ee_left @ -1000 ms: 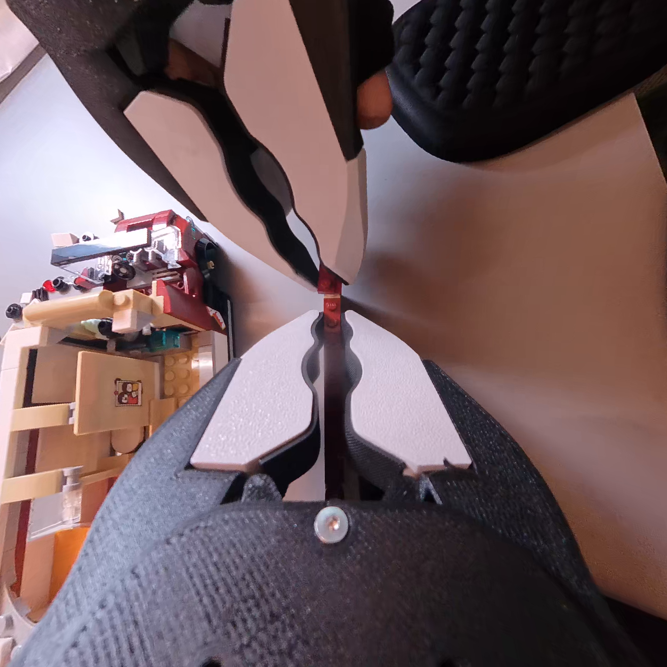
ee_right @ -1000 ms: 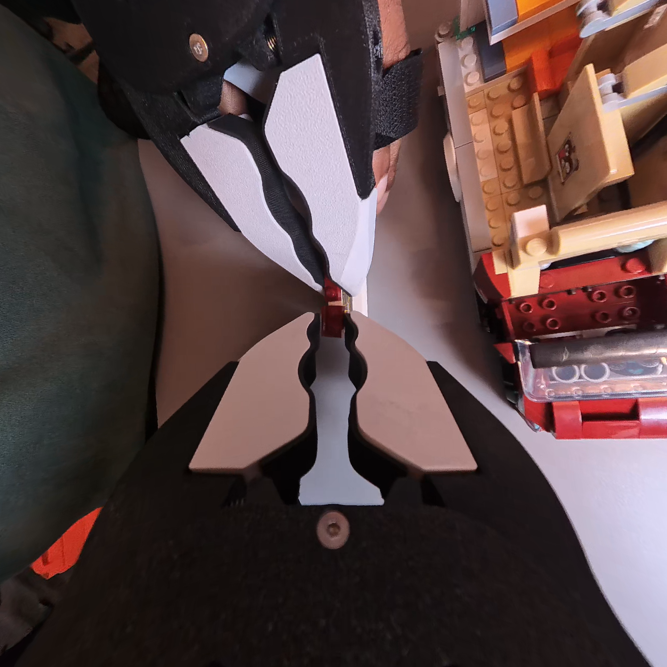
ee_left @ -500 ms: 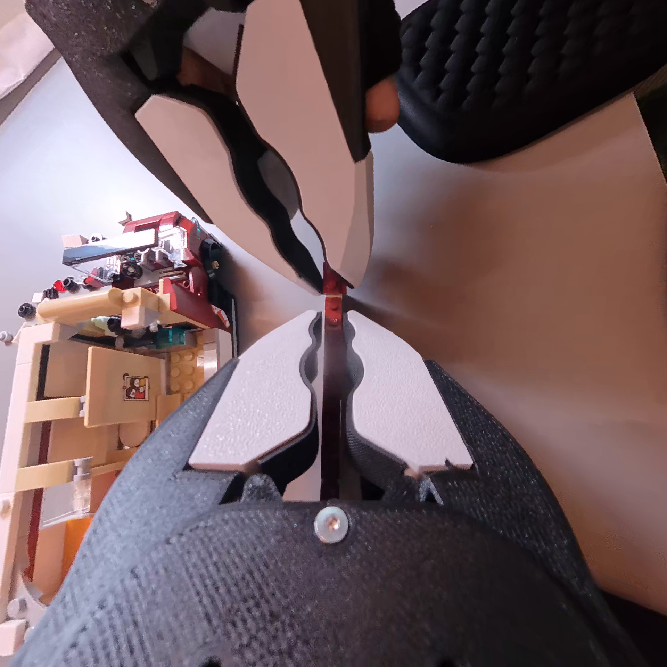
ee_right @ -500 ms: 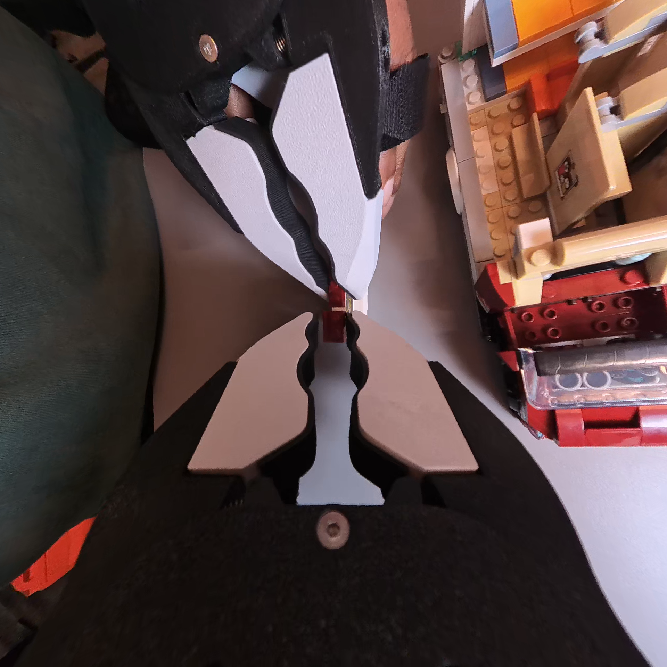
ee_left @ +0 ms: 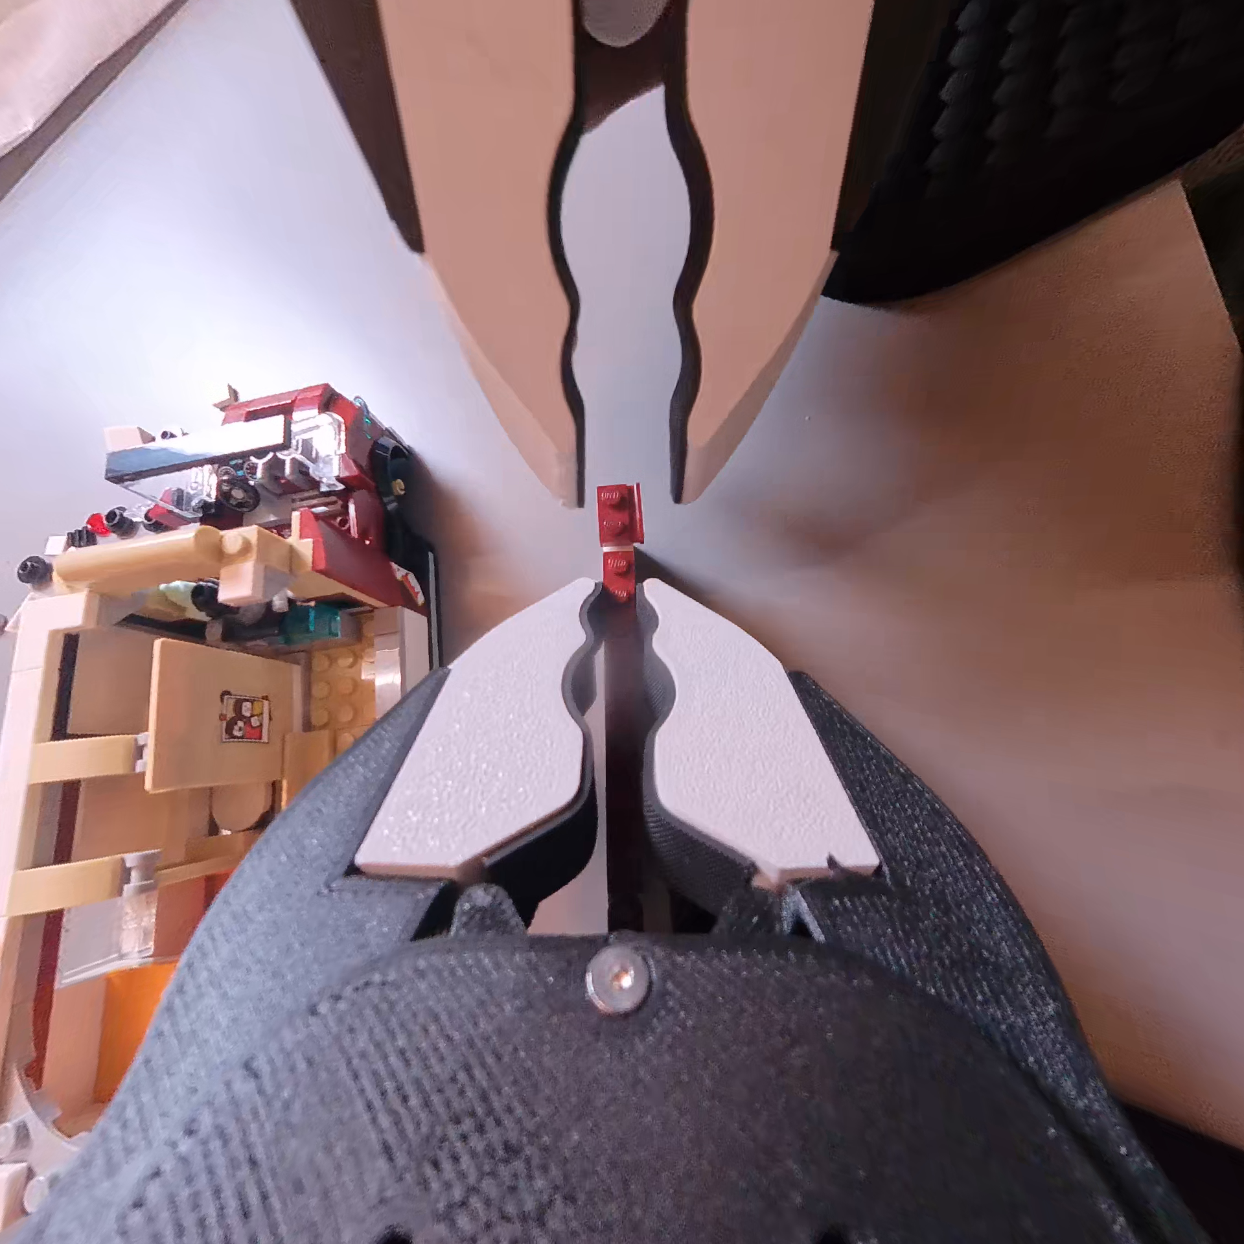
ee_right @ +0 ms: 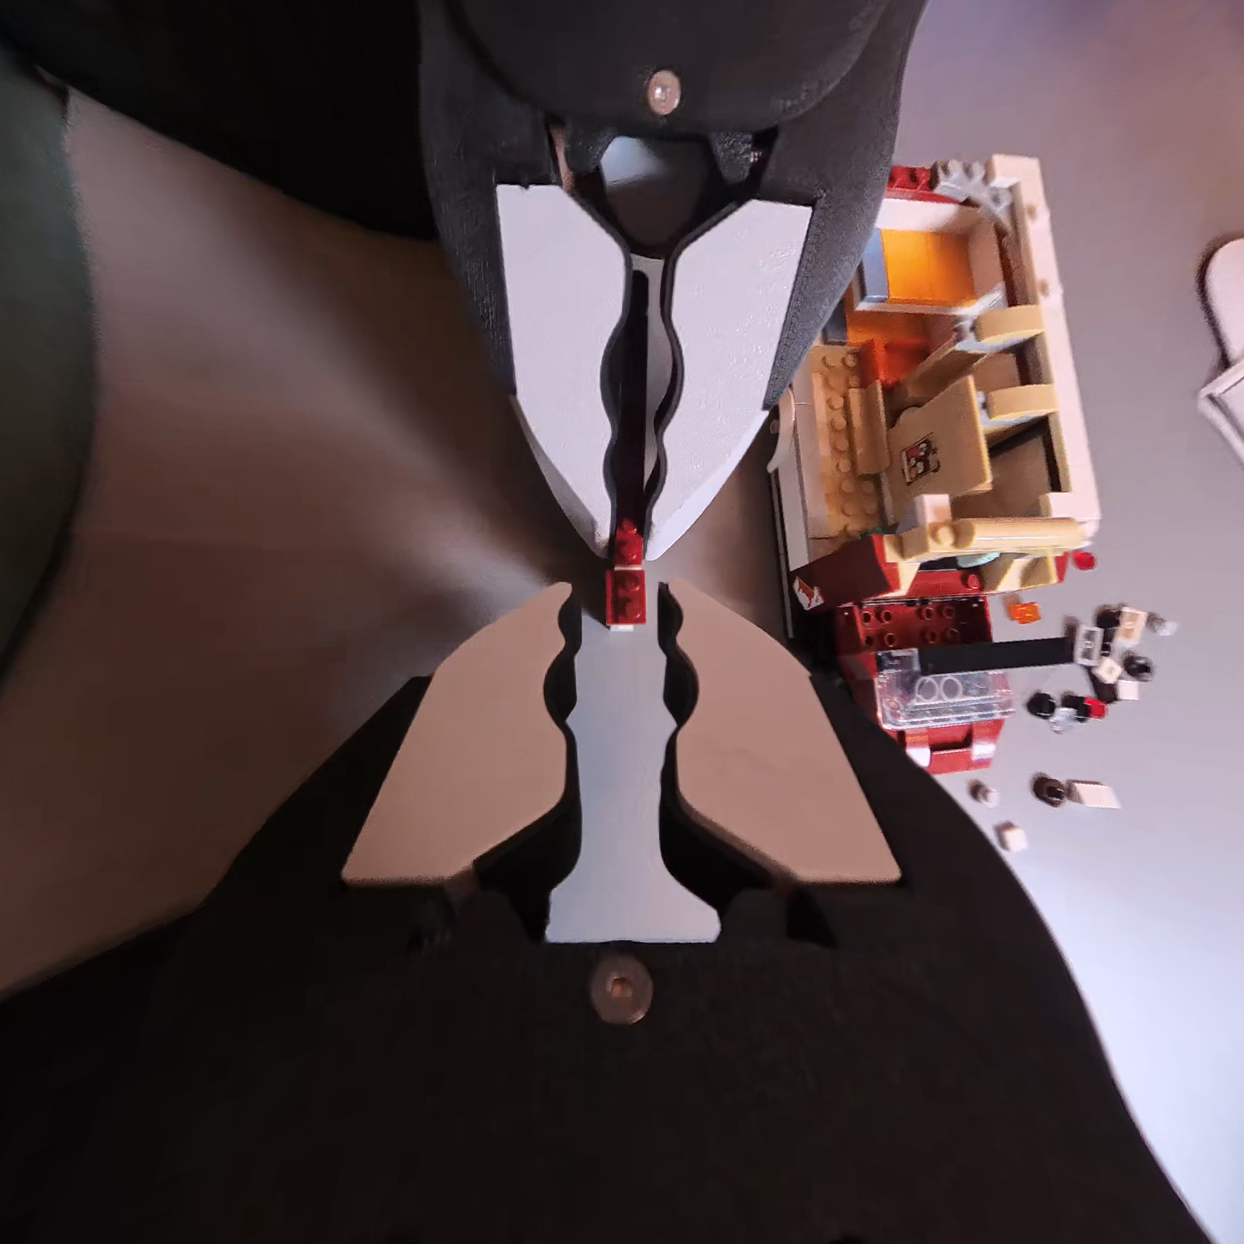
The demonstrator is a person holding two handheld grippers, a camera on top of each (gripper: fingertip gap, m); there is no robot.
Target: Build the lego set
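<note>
Ahead, red brick strip (ee_left: pixel 620 538), unclamped right-side

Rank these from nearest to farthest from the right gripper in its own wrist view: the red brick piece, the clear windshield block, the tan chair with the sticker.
1. Red brick piece, between the right gripper's open fingertips.
2. Clear windshield block, to the right.
3. Tan chair, farther right and up.

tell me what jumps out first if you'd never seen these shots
Dead centre, two tongs meet tip to tip over a pale table: the left tongs pinch a long dark red brick strip, whose far end sits untouched between the open right tongs. Beside them stands a tan, white and dark red brick-built model, with small loose pieces scattered by it.
</note>
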